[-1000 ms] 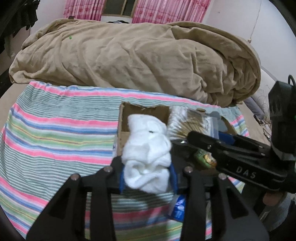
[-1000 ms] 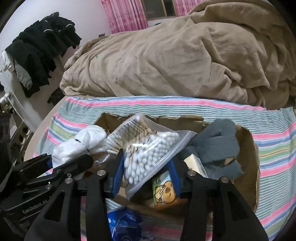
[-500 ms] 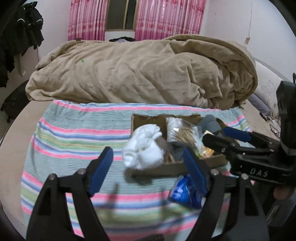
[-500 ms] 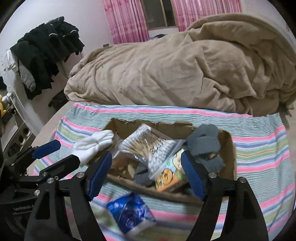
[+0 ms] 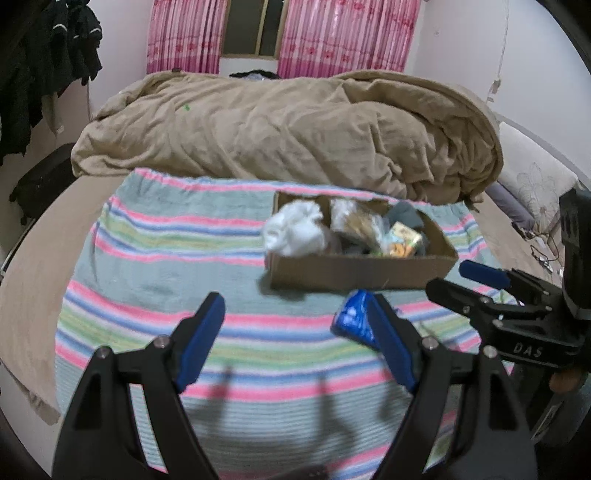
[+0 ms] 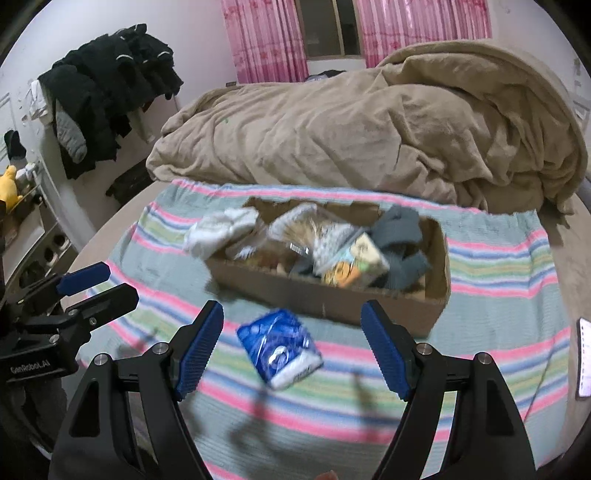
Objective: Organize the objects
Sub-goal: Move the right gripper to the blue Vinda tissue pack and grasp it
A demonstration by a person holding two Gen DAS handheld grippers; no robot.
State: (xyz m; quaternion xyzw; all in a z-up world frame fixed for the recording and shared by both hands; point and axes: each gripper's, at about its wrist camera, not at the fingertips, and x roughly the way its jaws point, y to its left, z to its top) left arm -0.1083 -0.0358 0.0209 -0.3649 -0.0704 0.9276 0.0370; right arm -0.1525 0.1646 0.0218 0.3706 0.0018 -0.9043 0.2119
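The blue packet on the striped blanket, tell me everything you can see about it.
The blue packet is a small, soft plastic pouch, shiny blue with white print and a white lower edge. It looks sealed, and lies flat and askew on the striped blanket, just in front of the cardboard box, apart from it. Nothing grips it.

A bedroom is shown with pale walls [image 5: 461, 40] and a dark window [image 5: 255, 29] framed by pink curtains [image 5: 332, 37]. The bed [image 5: 33, 236] is covered by a striped blanket [image 5: 166, 258], and a rumpled tan duvet [image 5: 295, 136] is heaped at its far end. Black clothes [image 6: 110, 92] are seen hanging against the left wall.
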